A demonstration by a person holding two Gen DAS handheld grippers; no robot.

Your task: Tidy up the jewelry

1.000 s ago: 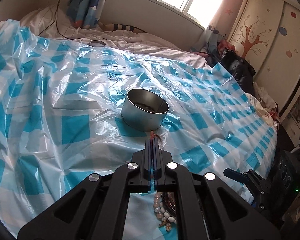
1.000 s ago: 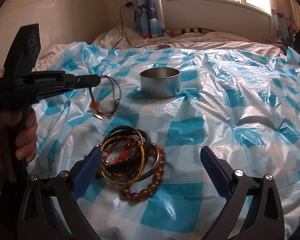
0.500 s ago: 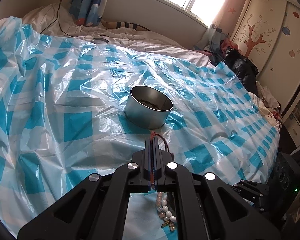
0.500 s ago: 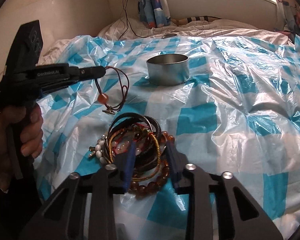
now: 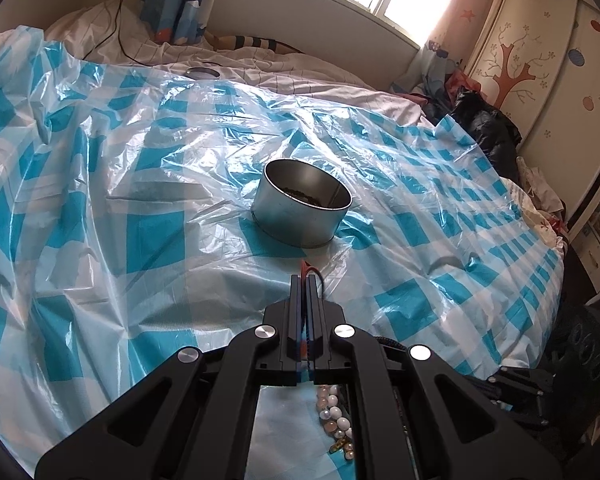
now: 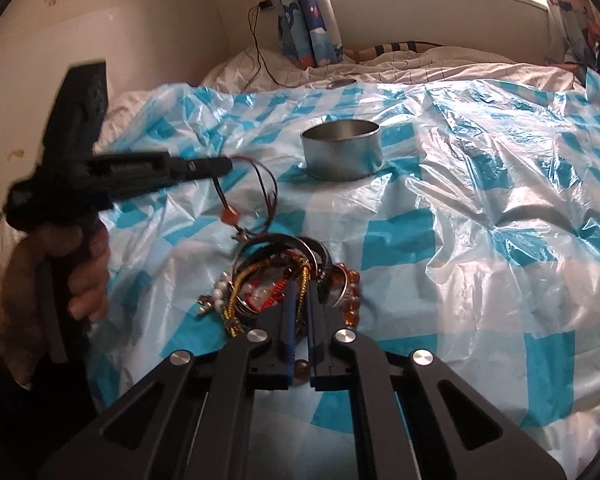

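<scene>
A round metal tin (image 5: pixel 302 210) (image 6: pixel 342 156) stands on the checked plastic sheet, with some dark jewelry in its bottom. My left gripper (image 5: pixel 305 280) (image 6: pixel 224 166) is shut on a thin dark cord necklace (image 6: pixel 266 184), which hangs in the air with an orange bead (image 6: pixel 230 216). It is held short of the tin and to the tin's left. A pile of bracelets (image 6: pixel 276 272) lies below it. My right gripper (image 6: pixel 300 292) has its jaws closing tight in that pile, on a yellow braided bracelet (image 6: pixel 302 278). Pearl beads (image 5: pixel 334 412) show under the left gripper.
A blue-and-white plastic sheet (image 6: pixel 480 220) covers the bed. A small round lid (image 5: pixel 202 73) lies beyond it on the white bedding. A person's hand (image 6: pixel 84 276) holds the left gripper's handle. A black bag (image 5: pixel 484 120) and a wardrobe (image 5: pixel 540 60) stand at the right.
My right gripper went from wide open around the bracelet pile to shut inside it, and moved closer in. The left gripper stayed shut, still holding the necklace up.
</scene>
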